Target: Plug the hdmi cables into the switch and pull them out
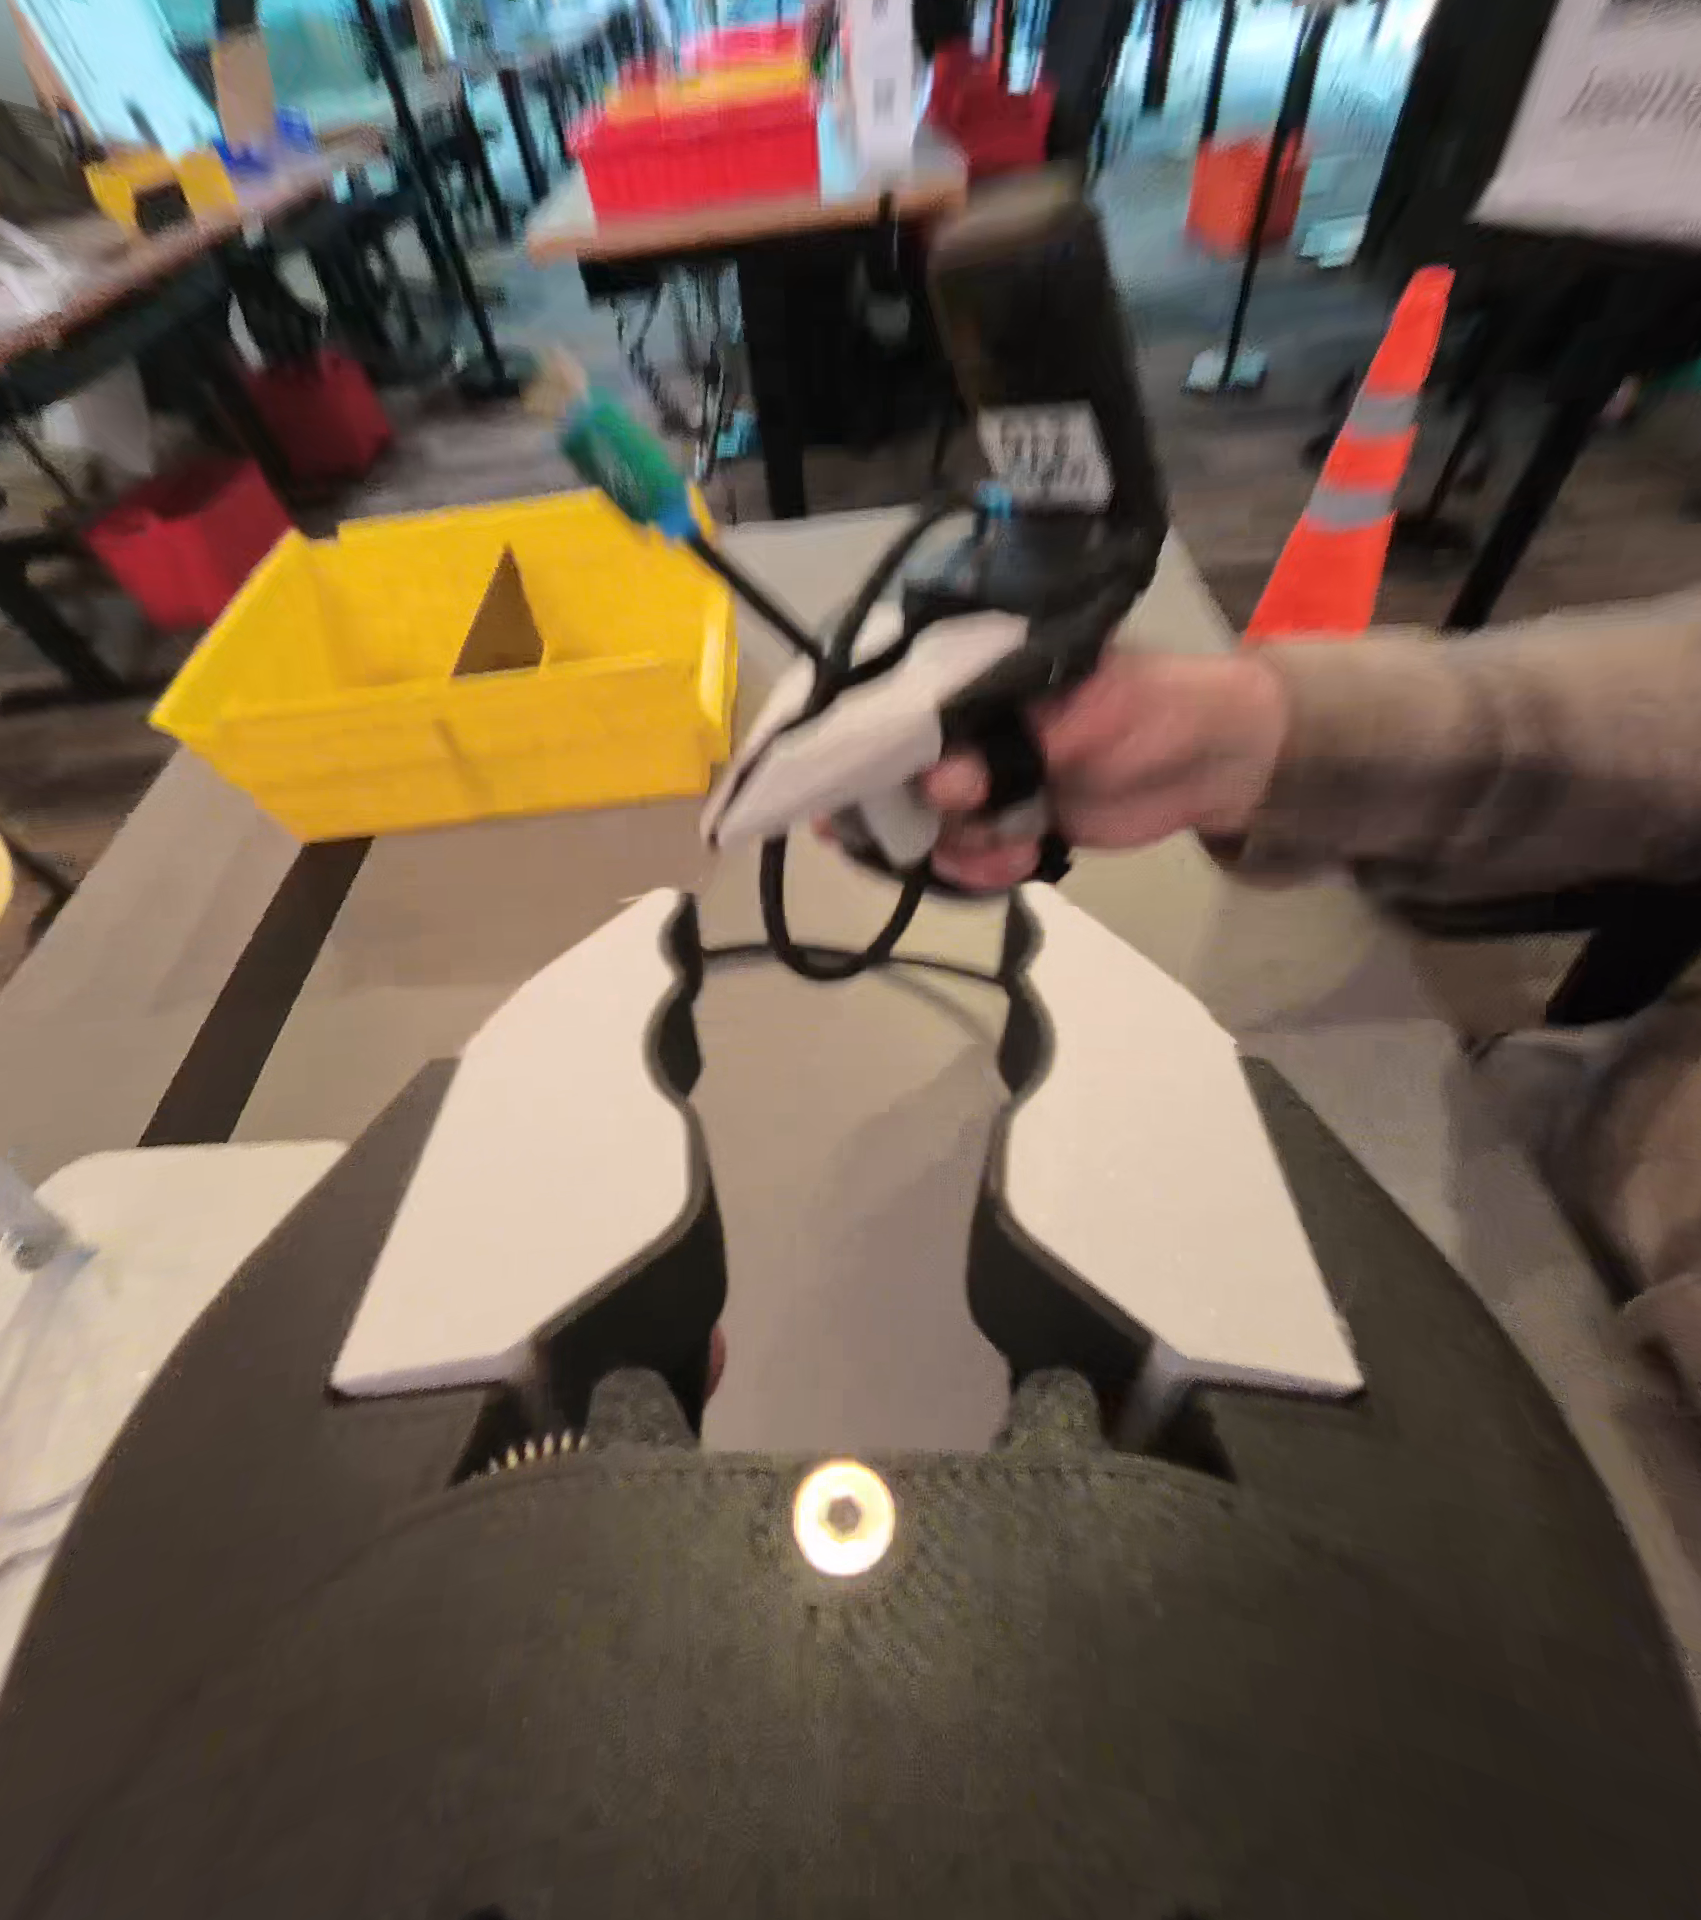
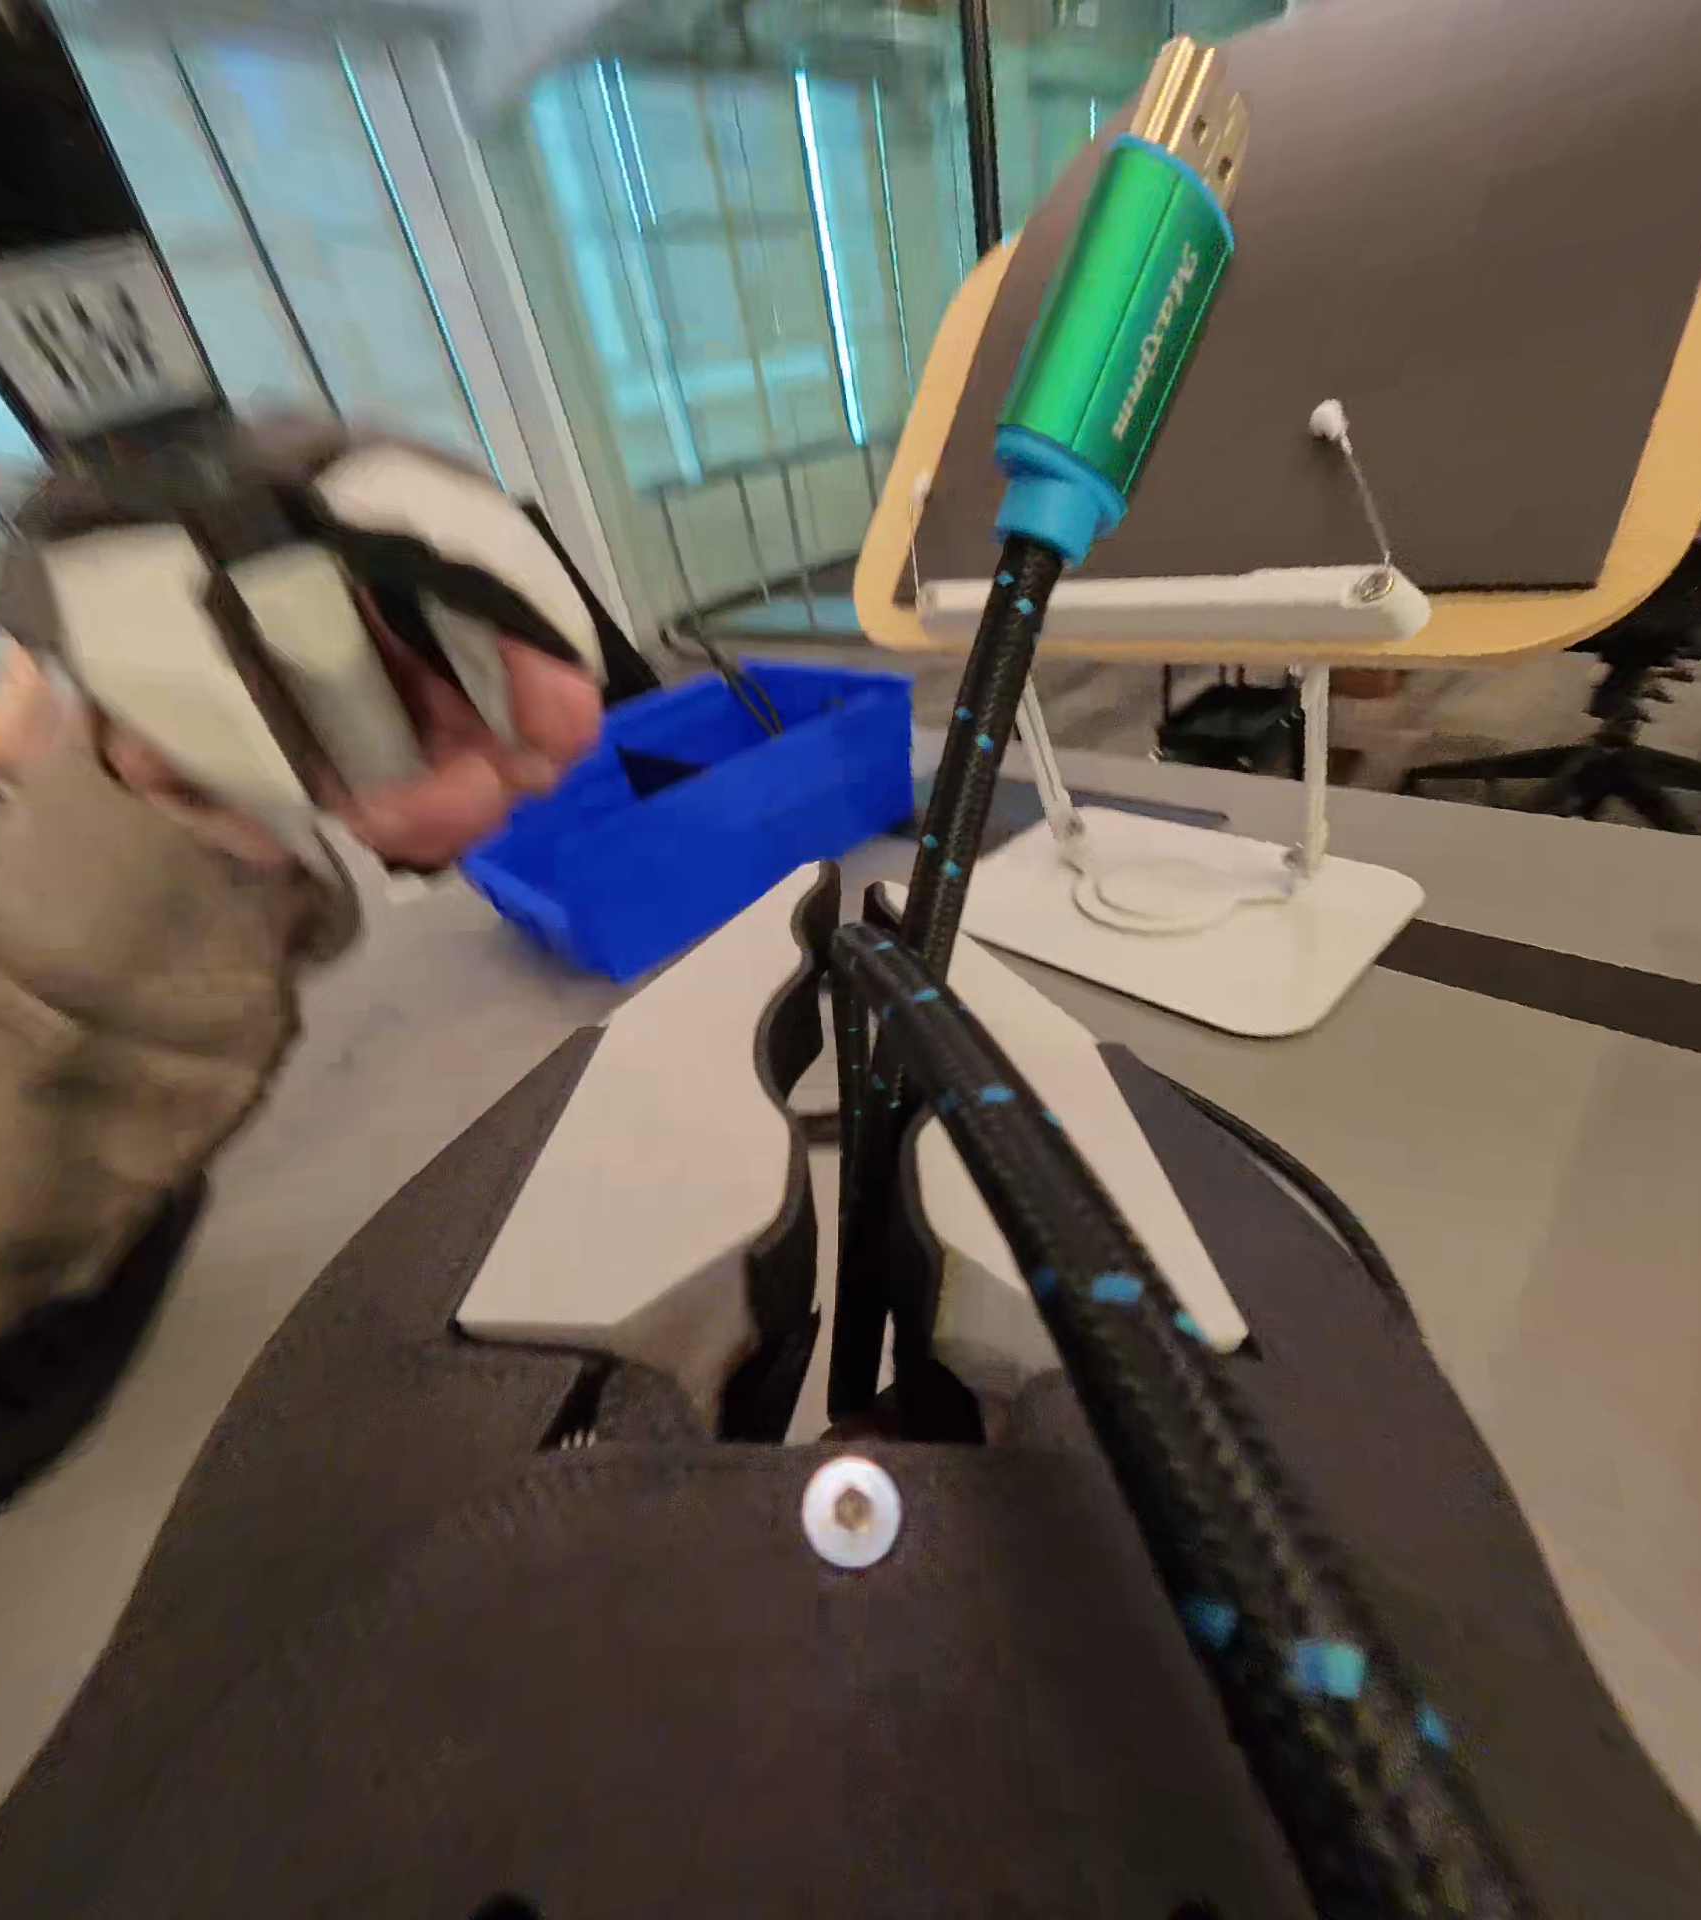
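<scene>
My right gripper [image 2: 856, 914] is shut on a black braided HDMI cable [image 2: 971, 748] with blue flecks. The cable's green plug [image 2: 1116, 312] with a gold tip sticks up above the fingers, and more of the cable trails back over the gripper body. In the left wrist view the right gripper [image 1: 721, 821] is lifted over the table, with the green plug [image 1: 617, 457] above it and a cable loop [image 1: 825, 935] hanging below. My left gripper [image 1: 848, 914] is open with only bare table between its fingers. It also shows blurred in the right wrist view [image 2: 306, 665]. No switch is in view.
A yellow bin [image 1: 451, 686] stands at the table's far left in the left wrist view. A blue bin [image 2: 700, 821] and a white stand [image 2: 1189, 914] holding a dark board [image 2: 1345, 364] are ahead in the right wrist view. An orange cone [image 1: 1355, 468] stands on the floor beyond. My hands' fingertips stand some 8 cm from each other.
</scene>
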`<state>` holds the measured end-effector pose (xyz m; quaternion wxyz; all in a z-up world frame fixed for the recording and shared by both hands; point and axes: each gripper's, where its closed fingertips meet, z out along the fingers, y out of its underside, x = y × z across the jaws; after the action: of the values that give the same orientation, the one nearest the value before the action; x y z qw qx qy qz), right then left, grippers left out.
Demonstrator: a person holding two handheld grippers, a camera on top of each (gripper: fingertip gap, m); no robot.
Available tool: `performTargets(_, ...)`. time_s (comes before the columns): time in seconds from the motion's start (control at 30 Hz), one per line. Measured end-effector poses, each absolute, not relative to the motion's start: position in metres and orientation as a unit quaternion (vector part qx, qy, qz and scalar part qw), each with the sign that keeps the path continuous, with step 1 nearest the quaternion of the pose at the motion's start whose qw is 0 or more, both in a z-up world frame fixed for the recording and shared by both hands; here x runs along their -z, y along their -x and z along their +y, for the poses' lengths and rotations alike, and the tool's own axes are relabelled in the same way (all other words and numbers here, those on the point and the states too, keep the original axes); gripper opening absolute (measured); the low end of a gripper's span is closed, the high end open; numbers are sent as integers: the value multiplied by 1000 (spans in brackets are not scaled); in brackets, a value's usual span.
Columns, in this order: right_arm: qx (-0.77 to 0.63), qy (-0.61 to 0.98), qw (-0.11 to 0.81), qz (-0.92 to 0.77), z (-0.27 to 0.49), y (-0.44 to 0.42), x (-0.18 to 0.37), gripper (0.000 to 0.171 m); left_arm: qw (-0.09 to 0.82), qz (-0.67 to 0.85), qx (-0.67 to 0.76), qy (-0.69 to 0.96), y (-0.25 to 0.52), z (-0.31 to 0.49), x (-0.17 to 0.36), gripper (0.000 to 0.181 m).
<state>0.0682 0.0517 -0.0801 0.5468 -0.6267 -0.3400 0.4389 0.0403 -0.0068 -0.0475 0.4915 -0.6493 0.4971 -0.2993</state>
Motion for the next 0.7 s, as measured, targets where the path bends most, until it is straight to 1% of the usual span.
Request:
performTargets(0.03, -466, 616, 550, -317, 53, -72, 72, 3, 479, 511, 280, 656, -47, -5, 61, 66)
performTargets(0.07, -493, 604, 554, -292, 53, -77, 64, 3, 473, 521, 261, 661, -56, -1, 72, 73)
performTargets(0.17, -551, 584, 546, -241, 55, -86, 50, 2, 502, 528, 176, 662, -85, 16, 90, 98)
performTargets(0.2, -561, 582, 542, -229, 56, -89, 48, 2, 524, 524, 142, 656, -94, 23, 91, 103)
performTargets(0.27, -582, 577, 535, -207, 57, -92, 44, 1, 544, 538, 53, 642, -104, 32, 100, 117)
performTargets(0.33, -603, 570, 526, -187, 56, -94, 38, 1, 561, 550, -26, 618, -110, 40, 107, 123)
performTargets(0.37, -610, 567, 524, -181, 56, -94, 36, 1, 571, 546, -45, 611, -112, 43, 108, 122)
performTargets(0.43, -621, 563, 517, -175, 53, -91, 33, 1, 626, 515, -68, 581, -117, 47, 94, 102)
performTargets(0.47, -620, 564, 516, -178, 51, -89, 33, 2, 632, 516, -82, 572, -118, 47, 94, 92)
performTargets(0.5, -612, 567, 522, -177, 52, -88, 34, 2, 636, 516, -93, 567, -118, 48, 95, 88)
performTargets(0.63, -601, 575, 524, -183, 51, -88, 34, 2, 649, 502, -102, 563, -117, 51, 94, 85)
performTargets(0.7, -611, 572, 519, -178, 50, -86, 33, 2, 661, 491, -106, 558, -114, 52, 90, 79)
